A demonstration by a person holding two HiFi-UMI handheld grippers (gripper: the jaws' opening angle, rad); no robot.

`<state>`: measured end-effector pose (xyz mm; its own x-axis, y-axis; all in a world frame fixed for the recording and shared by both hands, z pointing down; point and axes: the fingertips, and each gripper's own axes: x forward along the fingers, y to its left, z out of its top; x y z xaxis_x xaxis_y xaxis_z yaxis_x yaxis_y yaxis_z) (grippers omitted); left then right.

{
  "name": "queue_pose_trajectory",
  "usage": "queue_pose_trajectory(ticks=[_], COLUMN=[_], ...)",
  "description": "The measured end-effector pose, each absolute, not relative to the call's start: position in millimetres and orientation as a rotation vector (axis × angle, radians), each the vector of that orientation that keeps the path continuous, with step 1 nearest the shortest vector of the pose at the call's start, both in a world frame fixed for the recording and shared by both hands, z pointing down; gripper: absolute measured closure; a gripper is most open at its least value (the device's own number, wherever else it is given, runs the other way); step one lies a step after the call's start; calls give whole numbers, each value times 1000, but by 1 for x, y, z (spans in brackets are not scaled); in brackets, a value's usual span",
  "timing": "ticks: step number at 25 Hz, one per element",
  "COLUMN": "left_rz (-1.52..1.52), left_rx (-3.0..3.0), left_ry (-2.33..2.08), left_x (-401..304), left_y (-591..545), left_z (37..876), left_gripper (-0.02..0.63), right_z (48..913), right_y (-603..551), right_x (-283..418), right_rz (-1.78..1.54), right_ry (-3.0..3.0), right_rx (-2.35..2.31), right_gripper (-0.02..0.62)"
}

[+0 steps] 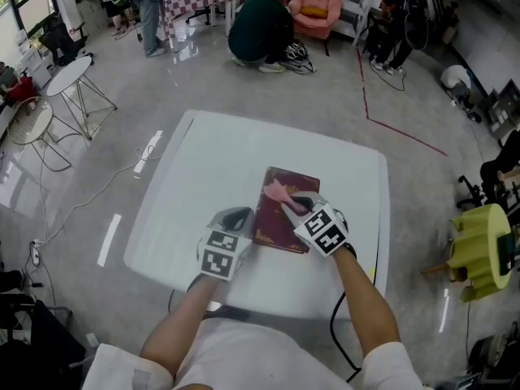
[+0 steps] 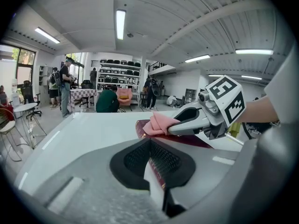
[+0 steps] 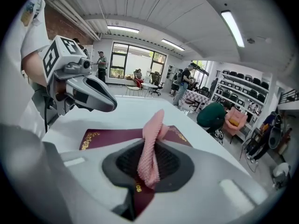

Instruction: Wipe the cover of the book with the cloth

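Note:
A maroon book (image 1: pixel 280 224) with gold print lies on the white table (image 1: pixel 211 161), near its front edge. My right gripper (image 1: pixel 294 204) is shut on a pink cloth (image 1: pixel 279 192) and holds it down on the book's cover. In the right gripper view the cloth (image 3: pixel 152 143) stands up between the pads, over the book (image 3: pixel 112 136). My left gripper (image 1: pixel 244 219) is at the book's left edge, its jaws shut on that edge. The left gripper view shows the book (image 2: pixel 201 141) running from between the left gripper's (image 2: pixel 152 164) pads to the cloth (image 2: pixel 159 122) in the right gripper (image 2: pixel 172 129).
A person in green (image 1: pixel 260 27) crouches on the floor beyond the table, near a pink armchair (image 1: pixel 315 6). Round white side tables (image 1: pixel 69 75) stand at the far left. A yellow-green object (image 1: pixel 479 250) sits to the right. A black cable (image 1: pixel 337 331) hangs at the table's front.

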<state>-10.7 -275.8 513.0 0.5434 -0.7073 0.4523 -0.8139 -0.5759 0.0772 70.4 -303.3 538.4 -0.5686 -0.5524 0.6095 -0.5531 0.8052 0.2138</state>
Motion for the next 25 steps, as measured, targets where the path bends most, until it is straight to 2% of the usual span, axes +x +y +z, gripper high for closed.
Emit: queue_pose_trajectory(ticks=[25], left_rz=[542], left_rx=[2463], left_ry=[-1332], left_x=[-21], left_y=[-242], left_z=[512], left_gripper=[598], right_z=[536], right_y=[-187], right_x=[38], right_rz=[39], right_ry=[-2430], right_rx=[593], right_gripper=[548])
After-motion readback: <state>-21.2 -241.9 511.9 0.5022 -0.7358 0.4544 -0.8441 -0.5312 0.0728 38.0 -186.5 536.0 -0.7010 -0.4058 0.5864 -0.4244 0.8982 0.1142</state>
